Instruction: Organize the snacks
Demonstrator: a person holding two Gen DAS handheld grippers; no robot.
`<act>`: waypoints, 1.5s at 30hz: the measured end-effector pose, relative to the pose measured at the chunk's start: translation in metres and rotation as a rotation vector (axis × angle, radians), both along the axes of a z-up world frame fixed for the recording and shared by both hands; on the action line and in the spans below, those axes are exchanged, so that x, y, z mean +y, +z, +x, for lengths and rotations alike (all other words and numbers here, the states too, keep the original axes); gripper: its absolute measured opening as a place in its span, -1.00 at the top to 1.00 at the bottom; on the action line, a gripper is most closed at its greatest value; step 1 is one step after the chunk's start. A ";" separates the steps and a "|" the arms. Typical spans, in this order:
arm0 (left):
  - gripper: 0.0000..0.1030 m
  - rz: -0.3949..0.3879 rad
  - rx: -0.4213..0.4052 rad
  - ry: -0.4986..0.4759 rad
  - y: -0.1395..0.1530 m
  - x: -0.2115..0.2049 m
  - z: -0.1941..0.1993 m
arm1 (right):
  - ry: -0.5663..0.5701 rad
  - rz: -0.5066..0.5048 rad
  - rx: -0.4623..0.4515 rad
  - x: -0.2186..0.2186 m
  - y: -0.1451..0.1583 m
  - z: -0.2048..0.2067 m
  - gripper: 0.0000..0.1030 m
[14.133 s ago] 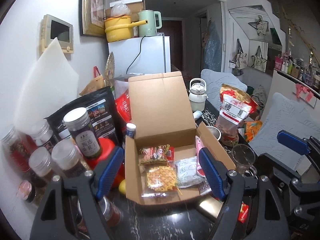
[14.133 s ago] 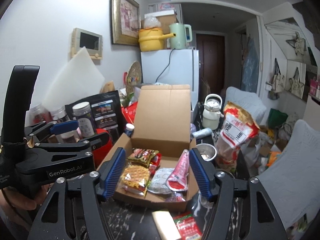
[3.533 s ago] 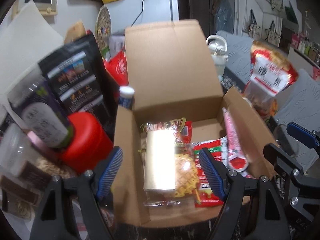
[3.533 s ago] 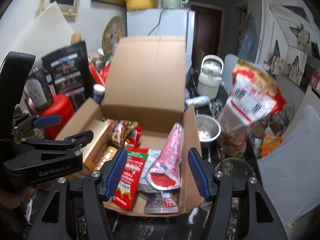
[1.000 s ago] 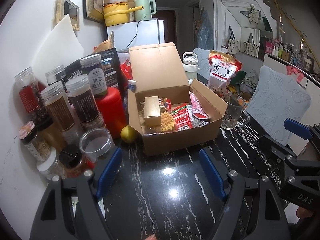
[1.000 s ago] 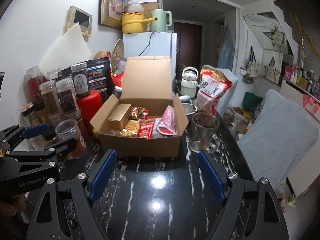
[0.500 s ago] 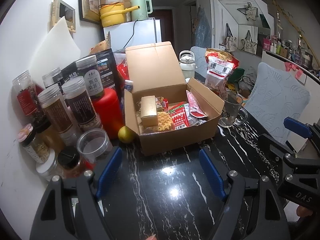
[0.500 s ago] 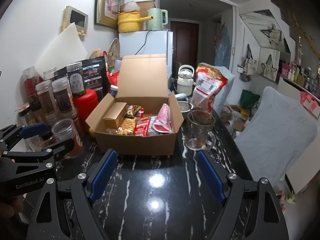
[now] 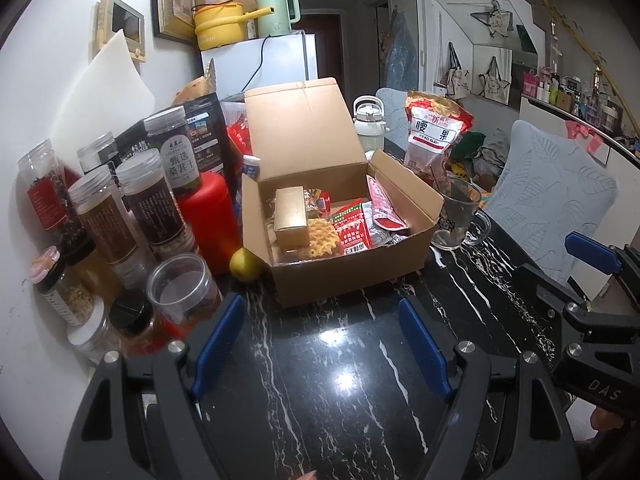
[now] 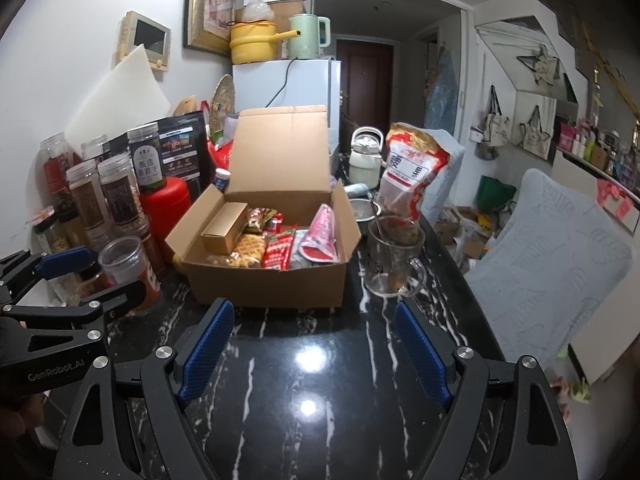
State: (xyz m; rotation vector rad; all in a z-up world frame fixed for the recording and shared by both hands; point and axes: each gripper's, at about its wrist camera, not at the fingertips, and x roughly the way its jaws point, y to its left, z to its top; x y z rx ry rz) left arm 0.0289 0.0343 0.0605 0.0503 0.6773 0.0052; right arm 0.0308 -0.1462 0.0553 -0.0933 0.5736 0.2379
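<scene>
An open cardboard box (image 9: 352, 272) (image 10: 272, 284) stands on the black marble table (image 9: 340, 380) with its lid up. Inside lie a gold carton (image 9: 291, 216) (image 10: 225, 227), a waffle snack (image 9: 320, 237), a red packet (image 9: 353, 229) (image 10: 279, 249) and a pink pouch (image 9: 380, 205) (image 10: 323, 236). My left gripper (image 9: 320, 336) hovers open over the table in front of the box, holding nothing. My right gripper (image 10: 309, 340) is open too, empty, a little to the right. Each gripper shows at the edge of the other's view.
Several lidded jars (image 9: 104, 216) and a red canister (image 9: 206, 220) crowd the left side against the wall. A yellow fruit (image 9: 245, 264) lies beside the box. A glass mug (image 10: 394, 256), a large red snack bag (image 10: 410, 172) and a white kettle (image 9: 370, 122) stand at right.
Since 3.5 s ago both grippers have drawn back from over the box. Over the last second the view barely shifts and both stay open.
</scene>
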 end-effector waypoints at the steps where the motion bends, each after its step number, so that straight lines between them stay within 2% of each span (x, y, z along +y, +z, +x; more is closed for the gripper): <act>1: -0.54 0.000 0.000 -0.001 0.000 0.000 0.000 | 0.000 0.000 0.001 0.000 0.000 0.000 -0.62; 35: -0.54 -0.016 0.026 -0.026 -0.004 -0.001 0.003 | -0.006 -0.004 0.011 -0.004 -0.005 0.003 -0.62; 45: -0.54 -0.038 0.063 -0.014 -0.013 0.004 0.010 | 0.002 -0.012 0.019 -0.001 -0.008 0.005 -0.62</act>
